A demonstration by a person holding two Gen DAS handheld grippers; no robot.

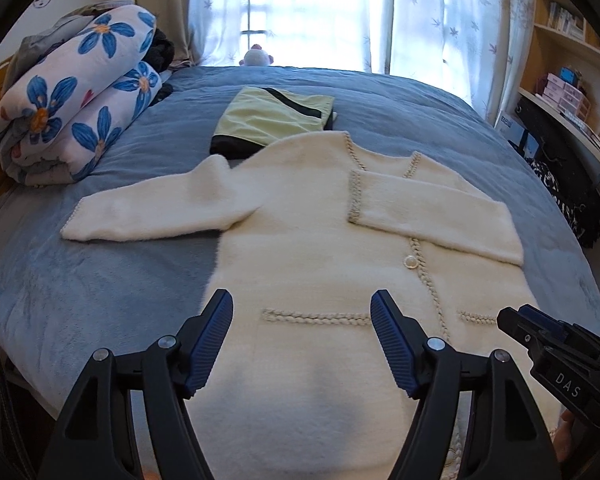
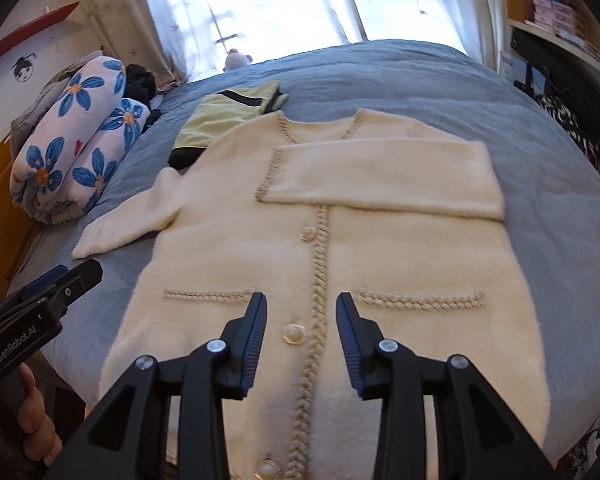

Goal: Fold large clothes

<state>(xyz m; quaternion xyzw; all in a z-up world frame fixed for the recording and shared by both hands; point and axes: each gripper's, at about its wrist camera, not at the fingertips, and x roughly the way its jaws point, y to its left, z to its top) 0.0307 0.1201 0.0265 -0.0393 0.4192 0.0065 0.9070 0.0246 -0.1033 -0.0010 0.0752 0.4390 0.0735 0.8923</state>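
A cream fluffy cardigan (image 1: 308,224) (image 2: 340,240) with braided trim and pearl buttons lies flat, front up, on the blue bed. Its right sleeve (image 1: 432,208) (image 2: 380,176) is folded across the chest. Its left sleeve (image 1: 156,212) (image 2: 128,220) lies stretched out to the left. My left gripper (image 1: 302,320) is open and empty above the lower left of the cardigan; it also shows in the right wrist view (image 2: 66,280). My right gripper (image 2: 301,312) is open and empty above the button band near the hem; it also shows in the left wrist view (image 1: 524,320).
A folded yellow-green and black garment (image 1: 272,116) (image 2: 228,116) lies just beyond the cardigan's collar. A rolled floral blanket (image 1: 72,96) (image 2: 76,136) sits at the left on the bed (image 1: 80,292). Shelves (image 1: 568,80) and dark clutter stand at the right. A curtained window is behind.
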